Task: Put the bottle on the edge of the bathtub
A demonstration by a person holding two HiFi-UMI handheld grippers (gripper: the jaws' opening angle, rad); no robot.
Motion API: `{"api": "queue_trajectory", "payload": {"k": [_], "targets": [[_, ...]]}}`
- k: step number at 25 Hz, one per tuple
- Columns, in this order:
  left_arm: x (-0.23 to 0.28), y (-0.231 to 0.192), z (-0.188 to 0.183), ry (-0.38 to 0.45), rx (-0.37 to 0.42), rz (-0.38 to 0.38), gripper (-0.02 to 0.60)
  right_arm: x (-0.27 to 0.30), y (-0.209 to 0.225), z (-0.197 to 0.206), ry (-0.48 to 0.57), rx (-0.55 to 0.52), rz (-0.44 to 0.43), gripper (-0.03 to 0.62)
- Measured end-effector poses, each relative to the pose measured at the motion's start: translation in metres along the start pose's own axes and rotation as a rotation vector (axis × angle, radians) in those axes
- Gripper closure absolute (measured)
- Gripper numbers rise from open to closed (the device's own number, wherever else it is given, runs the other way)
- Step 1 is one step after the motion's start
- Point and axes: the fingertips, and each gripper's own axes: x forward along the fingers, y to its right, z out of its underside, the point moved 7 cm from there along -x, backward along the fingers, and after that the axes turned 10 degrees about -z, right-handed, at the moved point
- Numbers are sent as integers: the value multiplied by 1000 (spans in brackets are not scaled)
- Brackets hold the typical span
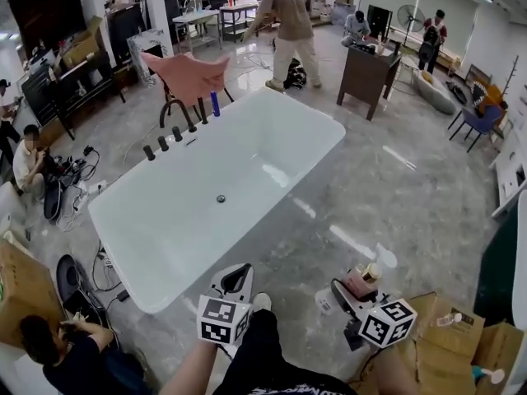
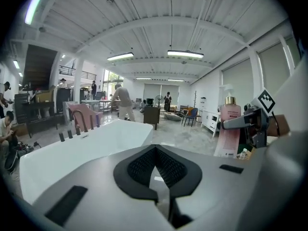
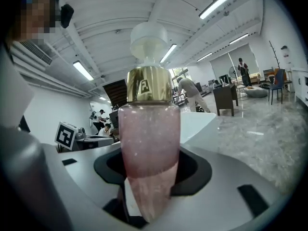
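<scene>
At the bottom of the head view, two grippers side by side over grey floor (image 1: 395,196). Left gripper (image 1: 237,280) at lower centre, just short of the near end of the white tub (image 1: 206,220). Right gripper (image 1: 356,290) at lower right, grasping a pink bottle (image 1: 362,281), well apart from the tub. Cardboard boxes (image 1: 449,327) just right of it. Dark taps (image 1: 175,134) along the tub's rim, upper left.

Low and central in the left gripper view, jaws clenched together, nothing between them. Tub (image 2: 96,143) at left beyond them. At right of frame, bottle (image 2: 228,129) upright in the right gripper (image 2: 243,122), off the tub.

Dead centre of the right gripper view, bottle (image 3: 149,148) upright, lower part clamped between the jaws, gold collar and clear cap on top. Tub rim (image 3: 197,121) behind it, right of centre.
</scene>
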Motion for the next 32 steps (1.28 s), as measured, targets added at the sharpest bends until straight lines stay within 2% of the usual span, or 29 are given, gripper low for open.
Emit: {"api": "queue_trajectory", "payload": {"k": [3, 7, 11, 14, 19, 24, 32], "targets": [[70, -56, -29, -4, -18, 1, 566, 81, 33, -47, -12, -17, -1, 365], [149, -120, -76, 9, -36, -12, 566, 176, 67, -116, 32, -46, -6, 365], [197, -156, -110, 18, -31, -24, 566, 237, 87, -161, 34, -76, -21, 365], [214, -178, -110, 7, -59, -49, 566, 271, 101, -177, 2, -99, -43, 365], [236, -222, -106, -13, -99, -140, 566, 333, 128, -199, -25, -131, -82, 367], [260, -261, -113, 5, -98, -264, 566, 405, 165, -225, -59, -145, -161, 368], [348, -285, -135, -39, -182, -489, 566, 545, 267, -282, -129, -185, -346, 368]]}}
